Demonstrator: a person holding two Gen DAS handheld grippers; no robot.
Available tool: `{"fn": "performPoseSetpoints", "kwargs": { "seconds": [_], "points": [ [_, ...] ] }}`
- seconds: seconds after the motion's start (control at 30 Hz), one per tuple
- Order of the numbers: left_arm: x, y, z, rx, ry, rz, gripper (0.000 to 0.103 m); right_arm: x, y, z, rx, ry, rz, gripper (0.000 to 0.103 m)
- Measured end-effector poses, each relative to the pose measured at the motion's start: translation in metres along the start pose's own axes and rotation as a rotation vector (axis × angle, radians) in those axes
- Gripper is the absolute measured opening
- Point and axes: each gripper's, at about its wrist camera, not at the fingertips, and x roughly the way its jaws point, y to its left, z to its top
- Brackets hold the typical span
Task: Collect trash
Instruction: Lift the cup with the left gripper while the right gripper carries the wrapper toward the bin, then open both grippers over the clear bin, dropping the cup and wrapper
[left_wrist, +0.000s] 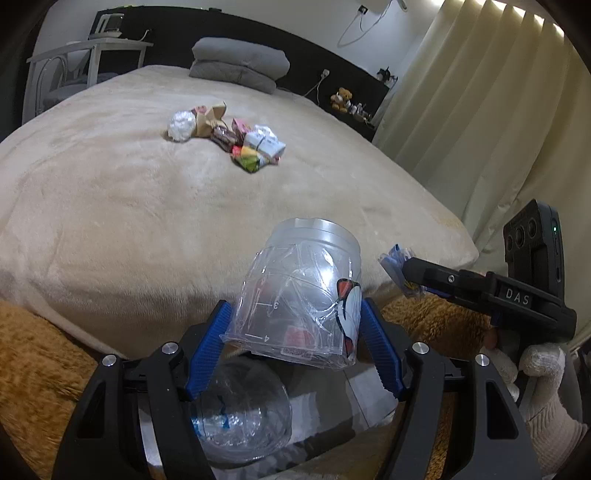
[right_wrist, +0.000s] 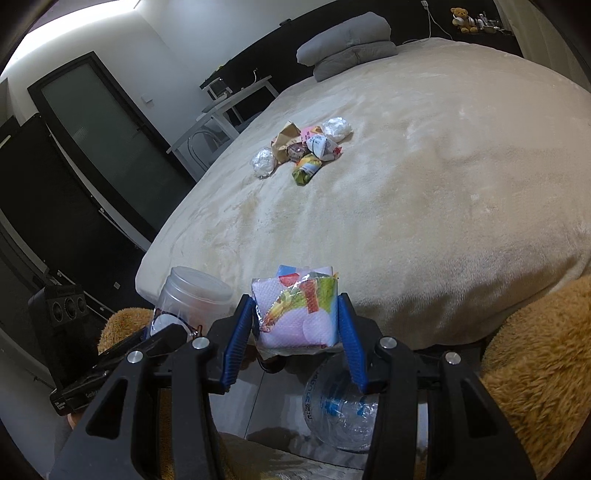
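My left gripper (left_wrist: 295, 314) is shut on a clear plastic cup (left_wrist: 303, 291) that is crushed, taped and tilted, with its blue pads on both sides. My right gripper (right_wrist: 295, 321) is shut on a pink-and-white tissue packet (right_wrist: 295, 317) with a colourful wrapper. In the left wrist view the right gripper (left_wrist: 406, 275) shows at the right with the packet (left_wrist: 395, 264) at its tip. The cup (right_wrist: 192, 295) also shows at the left of the right wrist view. A clear empty bottle (left_wrist: 240, 417) (right_wrist: 340, 410) lies below both grippers. A pile of wrappers and crumpled trash (left_wrist: 229, 136) (right_wrist: 303, 151) lies on the bed.
The cream bed cover (left_wrist: 129, 206) fills the middle, with grey pillows (left_wrist: 240, 62) at its head. Brown plush fur (right_wrist: 535, 369) lies at the bed's near edge. Curtains (left_wrist: 480, 110) hang on the right, and a white desk (right_wrist: 221, 110) and dark door (right_wrist: 103, 122) are on the left. A gloved hand (left_wrist: 539, 373) grips the right handle.
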Motion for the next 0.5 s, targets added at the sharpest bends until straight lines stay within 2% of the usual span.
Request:
{"fn": "performPoseSetpoints", "kwargs": {
  "seconds": [0.1,0.3,0.5],
  "points": [
    [0.008,0.000,-0.006,0.011,0.042,-0.004,0.069,0.008,-0.001,-0.002,-0.007,0.035,-0.017,0.047],
    [0.020,0.009,-0.012,-0.029,0.093,0.015,0.069,0.035,-0.009,-0.010,0.029,0.156,-0.029,0.047],
    [0.050,0.017,-0.025,-0.049,0.240,0.056,0.069,0.063,-0.020,-0.020,0.071,0.282,-0.067,0.047]
  ]
}}
